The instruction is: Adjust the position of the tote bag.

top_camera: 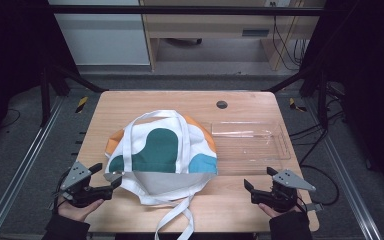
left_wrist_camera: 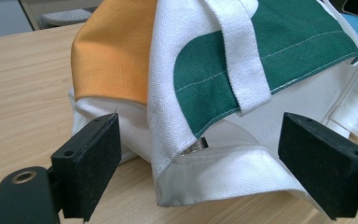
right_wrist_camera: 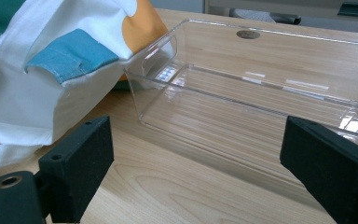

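A white tote bag (top_camera: 162, 152) with green, orange and blue patches lies bulging in the middle of the wooden table (top_camera: 240, 207), its straps trailing over the near edge. My left gripper (top_camera: 107, 176) is open at the bag's near left corner. In the left gripper view that corner (left_wrist_camera: 214, 168) sits between the jaws without touching the pads, and something metallic peeks from the bag's mouth. A clear plastic tray (top_camera: 250, 140) lies empty to the bag's right. My right gripper (top_camera: 260, 178) rests open on the table just in front of the tray (right_wrist_camera: 261, 102).
A dark round grommet (top_camera: 222, 104) is set in the table near its far edge. Black frame posts stand at both sides of the table, and a cabinet and cables lie beyond it on the floor.
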`<state>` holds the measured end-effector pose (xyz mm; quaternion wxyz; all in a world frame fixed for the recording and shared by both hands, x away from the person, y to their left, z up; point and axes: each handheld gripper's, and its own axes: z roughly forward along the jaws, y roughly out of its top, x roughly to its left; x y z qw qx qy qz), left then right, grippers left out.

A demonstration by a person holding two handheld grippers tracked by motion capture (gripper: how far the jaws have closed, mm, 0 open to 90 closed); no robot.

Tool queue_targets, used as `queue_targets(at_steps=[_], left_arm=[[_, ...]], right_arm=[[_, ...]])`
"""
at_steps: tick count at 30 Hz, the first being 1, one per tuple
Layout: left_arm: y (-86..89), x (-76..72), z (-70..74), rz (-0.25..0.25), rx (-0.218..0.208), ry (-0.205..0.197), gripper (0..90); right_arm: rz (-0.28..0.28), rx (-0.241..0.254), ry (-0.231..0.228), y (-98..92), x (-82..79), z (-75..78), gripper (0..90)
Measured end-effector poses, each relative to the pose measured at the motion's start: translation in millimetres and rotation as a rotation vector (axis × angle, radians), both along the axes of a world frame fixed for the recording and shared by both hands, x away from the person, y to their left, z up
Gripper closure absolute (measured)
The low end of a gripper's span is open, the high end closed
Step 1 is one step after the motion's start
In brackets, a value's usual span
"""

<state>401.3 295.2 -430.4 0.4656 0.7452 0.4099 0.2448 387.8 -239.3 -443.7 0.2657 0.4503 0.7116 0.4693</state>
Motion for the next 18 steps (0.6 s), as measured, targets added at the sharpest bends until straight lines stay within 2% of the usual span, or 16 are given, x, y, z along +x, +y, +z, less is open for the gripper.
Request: queue_targets(at_steps=[5, 11, 18], left_arm=[[-2.1, -1.8, 0.1, -0.002, 0.011, -0.006, 17.8], [0.0, -0.6, -0.5, 0.005, 0.007, -0.007, 26.3], [-3.2, 1.4, -2.5, 0.001, 0.027, -0.006, 32.1]], right_arm=[[0.012, -0.001, 0.003, 2.2, -0.6, 0.0, 13.2], [0.063, -0.028, 0.011, 12.4, -0.2, -0.1, 20.2], [0.111, -0.039, 0.028, 24.6, -0.8, 0.4, 26.5]])
